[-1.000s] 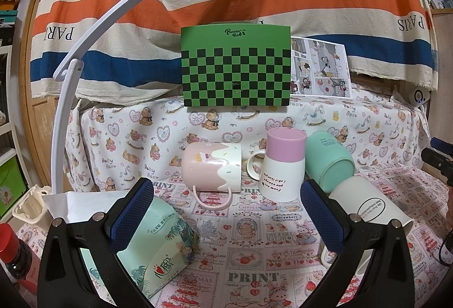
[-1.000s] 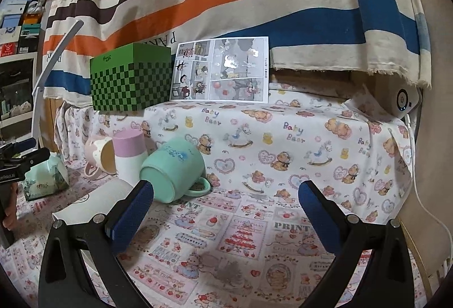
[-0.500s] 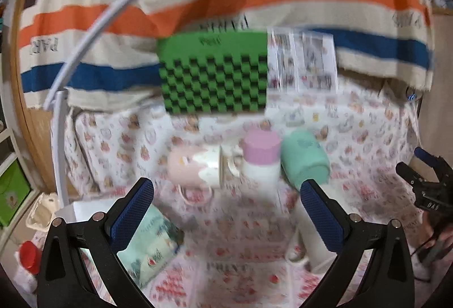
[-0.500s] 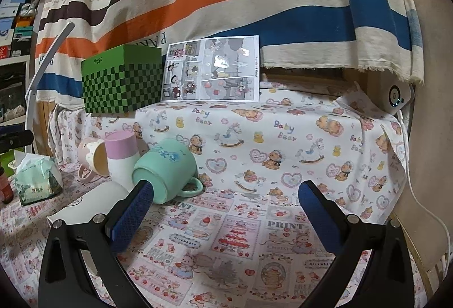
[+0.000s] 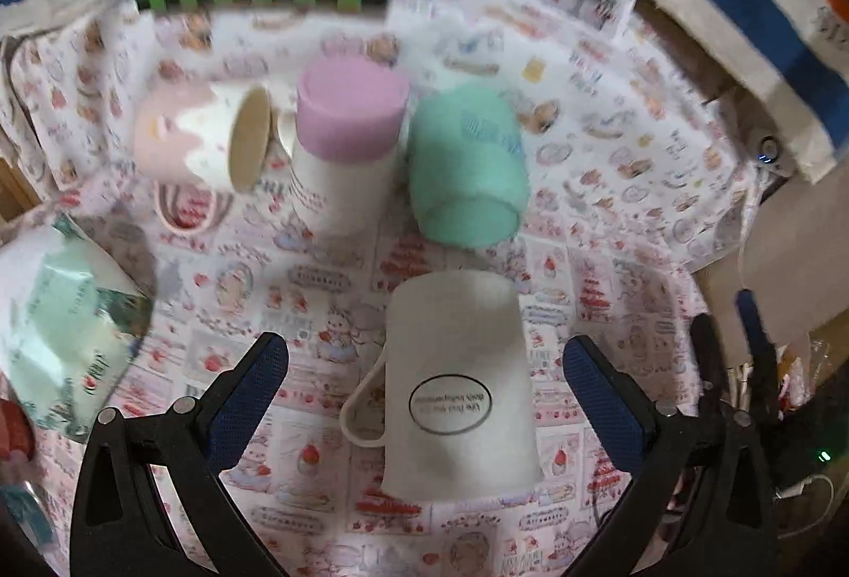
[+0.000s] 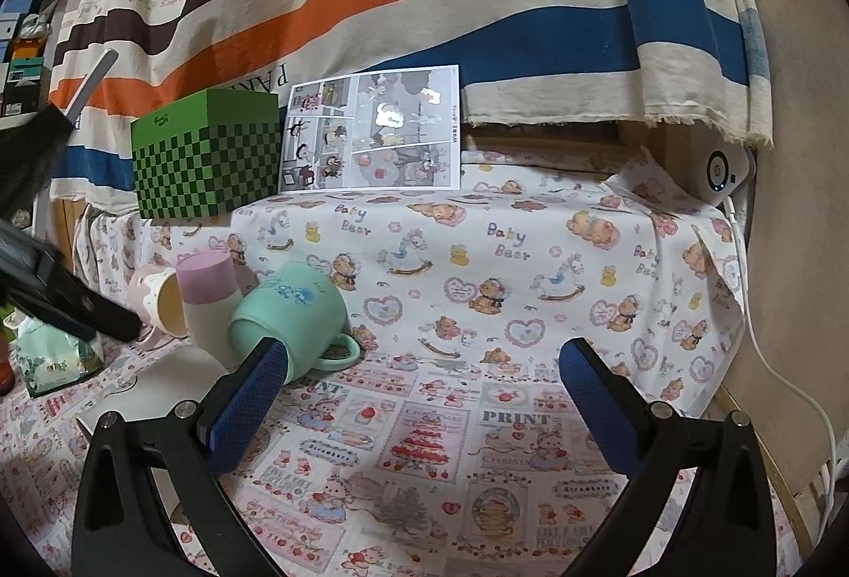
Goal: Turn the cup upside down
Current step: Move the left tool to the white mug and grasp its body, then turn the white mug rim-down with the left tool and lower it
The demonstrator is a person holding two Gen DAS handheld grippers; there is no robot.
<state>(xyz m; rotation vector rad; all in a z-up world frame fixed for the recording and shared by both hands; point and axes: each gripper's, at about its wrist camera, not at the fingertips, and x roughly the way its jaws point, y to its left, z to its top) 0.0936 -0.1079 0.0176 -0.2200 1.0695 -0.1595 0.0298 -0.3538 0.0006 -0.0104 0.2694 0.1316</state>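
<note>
A white mug point(image 5: 456, 381) with an oval label lies on its side on the printed cloth, directly between the open fingers of my left gripper point(image 5: 424, 396), which looks down on it from above. Beyond it a mint mug point(image 5: 464, 174) lies on its side, a pink-and-white mug point(image 5: 345, 142) stands upside down, and a pale pink mug point(image 5: 196, 142) lies on its side. My right gripper point(image 6: 419, 407) is open and empty over the cloth; the mint mug point(image 6: 289, 317) is at its left, and the white mug point(image 6: 159, 391) shows partly.
A mint tissue pack point(image 5: 58, 328) lies at the left. A green checkered box point(image 6: 207, 158) and a picture card point(image 6: 371, 131) stand on the raised shelf behind. The left gripper's body point(image 6: 58, 296) reaches in at the left of the right wrist view. A white device point(image 6: 724, 171) sits far right.
My left gripper has risen, tilted downward and moved over the white mug, which now lies between its fingers. My right gripper has barely moved.
</note>
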